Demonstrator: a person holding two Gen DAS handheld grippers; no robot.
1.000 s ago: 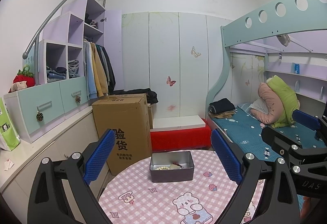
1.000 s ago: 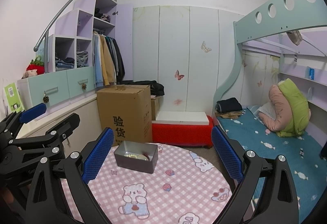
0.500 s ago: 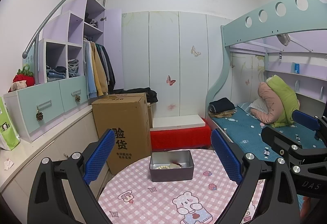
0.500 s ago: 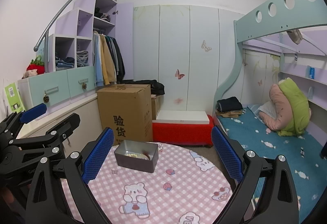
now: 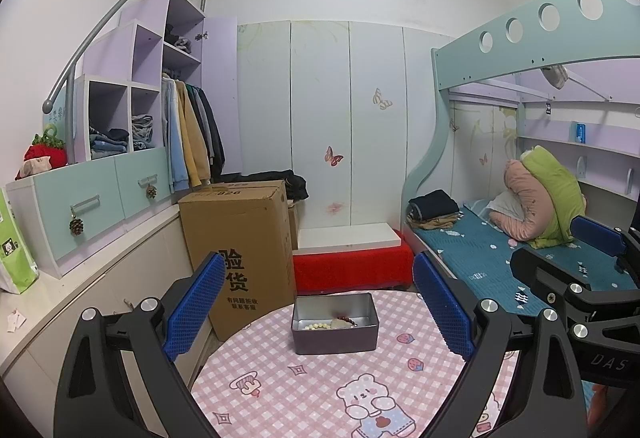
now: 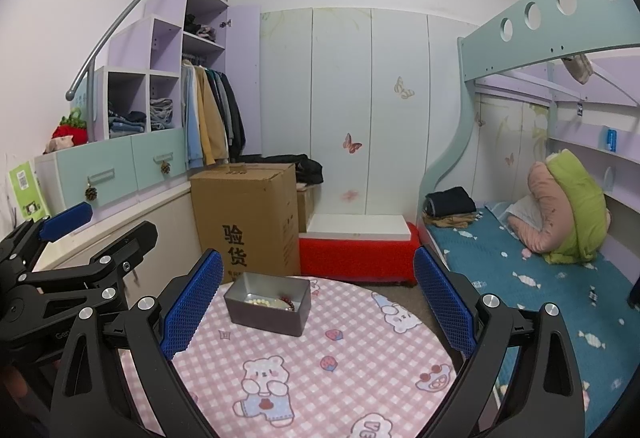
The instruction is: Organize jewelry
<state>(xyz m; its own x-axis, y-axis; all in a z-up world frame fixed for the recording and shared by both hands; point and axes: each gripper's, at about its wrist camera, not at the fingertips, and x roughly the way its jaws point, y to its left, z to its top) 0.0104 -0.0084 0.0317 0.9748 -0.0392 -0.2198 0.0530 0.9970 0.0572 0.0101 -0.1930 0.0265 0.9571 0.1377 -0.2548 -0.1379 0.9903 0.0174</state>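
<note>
tin [image 5: 335, 334] lying crosswise (lidless), claws wide

My left gripper [image 5: 320, 314] and right gripper [image 6: 318, 312] hang side by side over the round table with the pink checked cloth [image 5: 320, 390], both spread wide and empty. The grey rectangular metal tin [image 5: 335, 322] sits on the table's far part, ahead of my left gripper. Beaded bracelets [image 5: 330, 324] lie inside it. Behind the table stands a tall brown cardboard box [image 5: 240, 250]; a bunk bed [image 5: 500, 250] lies to the right.
</note>
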